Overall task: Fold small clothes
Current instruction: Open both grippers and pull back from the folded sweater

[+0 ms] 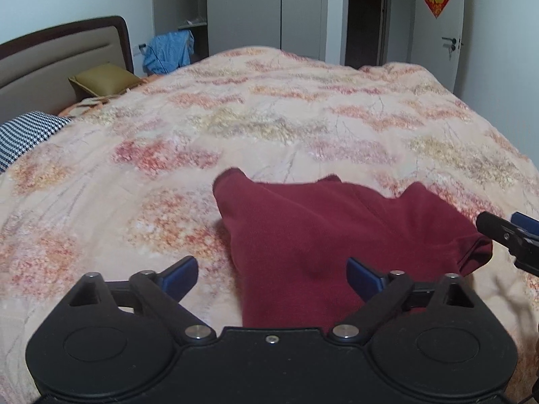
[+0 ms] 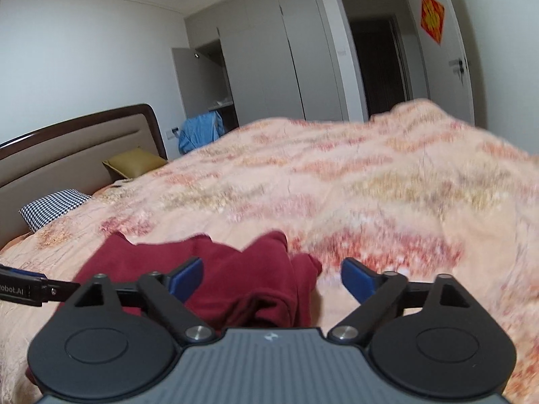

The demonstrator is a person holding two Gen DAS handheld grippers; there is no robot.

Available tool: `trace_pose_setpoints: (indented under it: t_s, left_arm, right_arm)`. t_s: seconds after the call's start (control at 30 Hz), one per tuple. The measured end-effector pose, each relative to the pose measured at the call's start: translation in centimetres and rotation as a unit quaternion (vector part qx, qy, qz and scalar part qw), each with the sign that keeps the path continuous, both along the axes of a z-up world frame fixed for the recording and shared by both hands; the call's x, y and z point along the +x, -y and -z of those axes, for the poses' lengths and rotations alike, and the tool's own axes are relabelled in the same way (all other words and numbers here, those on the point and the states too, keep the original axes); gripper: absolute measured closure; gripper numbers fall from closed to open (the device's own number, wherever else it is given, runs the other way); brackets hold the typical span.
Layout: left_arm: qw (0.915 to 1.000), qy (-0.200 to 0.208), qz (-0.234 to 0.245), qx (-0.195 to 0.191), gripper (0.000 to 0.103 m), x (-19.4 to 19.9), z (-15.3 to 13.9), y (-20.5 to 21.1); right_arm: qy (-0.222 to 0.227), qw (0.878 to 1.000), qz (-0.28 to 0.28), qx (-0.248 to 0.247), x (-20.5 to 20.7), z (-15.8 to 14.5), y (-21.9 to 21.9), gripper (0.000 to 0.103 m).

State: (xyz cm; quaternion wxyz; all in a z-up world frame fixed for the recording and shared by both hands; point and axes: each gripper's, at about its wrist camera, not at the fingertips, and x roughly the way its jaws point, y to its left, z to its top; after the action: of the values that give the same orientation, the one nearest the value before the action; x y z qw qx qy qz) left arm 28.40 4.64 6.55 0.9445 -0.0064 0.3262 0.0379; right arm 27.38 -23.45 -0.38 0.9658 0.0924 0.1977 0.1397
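A dark red garment (image 1: 303,232) lies crumpled on the floral bedspread (image 1: 269,118), close in front of both grippers. My left gripper (image 1: 272,277) stands wide open over its near left part, the blue pads apart and not pressing on the cloth. In the right wrist view the same red garment (image 2: 235,279) lies low and left of centre. My right gripper (image 2: 272,277) is wide open above its right edge, nothing pinched. The right gripper's fingers (image 1: 512,232) show at the right edge of the left wrist view, and the left gripper's finger (image 2: 30,289) shows at the left edge here.
A headboard (image 1: 50,57) runs along the far left, with an olive pillow (image 1: 104,79) and a checked pillow (image 1: 23,134) before it. Blue clothing (image 1: 168,50) hangs by an open wardrobe (image 1: 242,10). A door (image 1: 438,27) with a red decoration stands at the far right.
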Motion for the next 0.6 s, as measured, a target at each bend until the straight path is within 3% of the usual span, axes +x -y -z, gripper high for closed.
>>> trace_pose_setpoints:
  t_s: [0.07,0.33,0.6]
  left_arm:
    - [0.9998,0.016,-0.006,-0.003,0.002,-1.2,-1.0,0.0]
    - [0.9974,0.067,-0.020,-0.017,0.001,-8.6,-4.0,0.6]
    - [0.9937,0.106,-0.025,-0.025,0.001,-18.3,-4.1,1.8]
  right_arm:
    - [0.019,1.000,0.000,-0.004,-1.2,-1.0,0.0,0.000]
    - [0.076,0.996,-0.022,-0.033,-7.7,-4.4,0.0,0.000]
    - [0.115,0.992,-0.049,-0.033,-17.0,-6.3,0.8,0.000]
